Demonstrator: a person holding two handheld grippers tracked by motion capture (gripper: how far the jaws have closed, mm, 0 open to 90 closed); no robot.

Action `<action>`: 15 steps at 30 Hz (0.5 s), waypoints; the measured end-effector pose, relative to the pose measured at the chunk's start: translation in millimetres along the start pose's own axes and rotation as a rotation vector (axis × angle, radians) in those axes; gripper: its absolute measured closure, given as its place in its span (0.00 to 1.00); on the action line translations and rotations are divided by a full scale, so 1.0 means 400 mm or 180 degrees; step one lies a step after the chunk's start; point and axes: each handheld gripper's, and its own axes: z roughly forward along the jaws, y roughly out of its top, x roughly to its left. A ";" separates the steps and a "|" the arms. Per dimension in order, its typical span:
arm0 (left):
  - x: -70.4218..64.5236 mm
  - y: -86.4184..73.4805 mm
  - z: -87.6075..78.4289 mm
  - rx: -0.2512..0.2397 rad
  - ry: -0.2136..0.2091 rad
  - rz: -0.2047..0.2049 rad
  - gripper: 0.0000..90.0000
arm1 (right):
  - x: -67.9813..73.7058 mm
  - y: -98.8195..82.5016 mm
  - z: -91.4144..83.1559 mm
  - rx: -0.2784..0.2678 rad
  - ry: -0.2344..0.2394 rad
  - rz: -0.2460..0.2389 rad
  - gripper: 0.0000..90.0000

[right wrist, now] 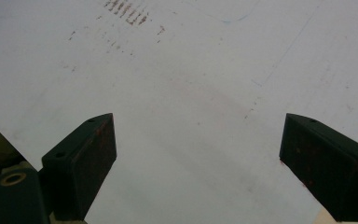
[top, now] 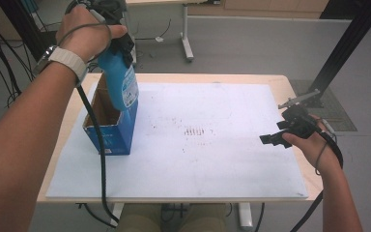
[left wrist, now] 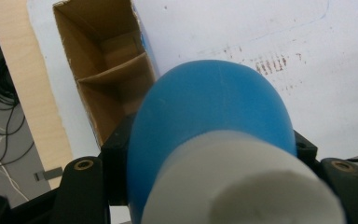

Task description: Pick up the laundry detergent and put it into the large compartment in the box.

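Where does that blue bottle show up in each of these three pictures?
High view: the blue bottle hangs upper left, clamped in the left hand-held gripper above the open cardboard box.
Left gripper view: bottle fills the lower centre, box behind.
Right gripper view: not in it.
Shared landmark: the brown smudges on the white board.

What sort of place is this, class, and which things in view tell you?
Probably a lab or workshop test bench: a marked white board covers a wooden table, black frame posts stand behind, and loose cables lie on the grey floor.
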 end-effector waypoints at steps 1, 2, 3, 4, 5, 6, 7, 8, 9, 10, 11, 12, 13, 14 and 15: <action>0.002 -0.001 -0.001 -0.0005 0.0003 -0.0009 0.43 | -0.003 0.001 0.002 0.0009 0.0004 -0.0007 0.12; 0.004 -0.003 -0.002 -0.0017 0.0008 -0.0028 0.43 | -0.005 0.002 0.003 0.0011 0.0006 -0.0009 0.12; 0.007 -0.005 -0.004 -0.0037 0.0012 -0.0045 0.42 | -0.006 0.001 0.004 0.0005 0.0008 -0.0005 0.12; 0.009 -0.006 -0.006 -0.0039 0.0018 -0.0054 0.42 | -0.006 0.001 0.004 0.0005 0.0008 -0.0005 0.12; 0.012 -0.007 -0.007 -0.0040 0.0020 -0.0062 0.43 | -0.008 0.001 0.005 0.0006 0.0011 -0.0010 0.12; 0.016 -0.008 -0.009 -0.0050 0.0023 -0.0078 0.43 | -0.009 0.001 0.005 0.0003 0.0012 -0.0011 0.12; 0.019 -0.009 -0.010 -0.0051 0.0026 -0.0088 0.43 | -0.011 0.000 0.006 0.0000 0.0013 -0.0007 0.12; 0.021 -0.008 -0.011 -0.0041 0.0029 -0.0102 0.42 | -0.013 0.000 0.007 0.0003 0.0014 -0.0001 0.12; 0.023 -0.008 -0.013 -0.0045 0.0035 -0.0115 0.42 | -0.015 -0.001 0.007 -0.0003 0.0015 0.0000 0.12; 0.024 -0.009 -0.015 -0.0050 0.0037 -0.0136 0.43 | -0.017 -0.001 0.008 0.0000 0.0016 0.0004 0.12; 0.025 -0.009 -0.017 -0.0047 0.0051 -0.0140 0.43 | -0.017 -0.001 0.008 0.0000 0.0016 0.0004 0.12; 0.027 -0.009 -0.020 -0.0046 0.0058 -0.0148 0.43 | -0.018 -0.001 0.008 -0.0002 0.0017 0.0005 0.12; 0.028 -0.010 -0.023 -0.0051 0.0063 -0.0160 0.43 | -0.019 0.000 0.008 -0.0003 0.0018 -0.0002 0.12; 0.030 -0.010 -0.026 -0.0050 0.0066 -0.0176 0.43 | -0.019 0.000 0.008 -0.0003 0.0018 -0.0002 0.12; 0.032 -0.013 -0.029 -0.0066 0.0068 -0.0187 0.42 | -0.019 0.002 0.009 -0.0001 0.0018 -0.0002 0.12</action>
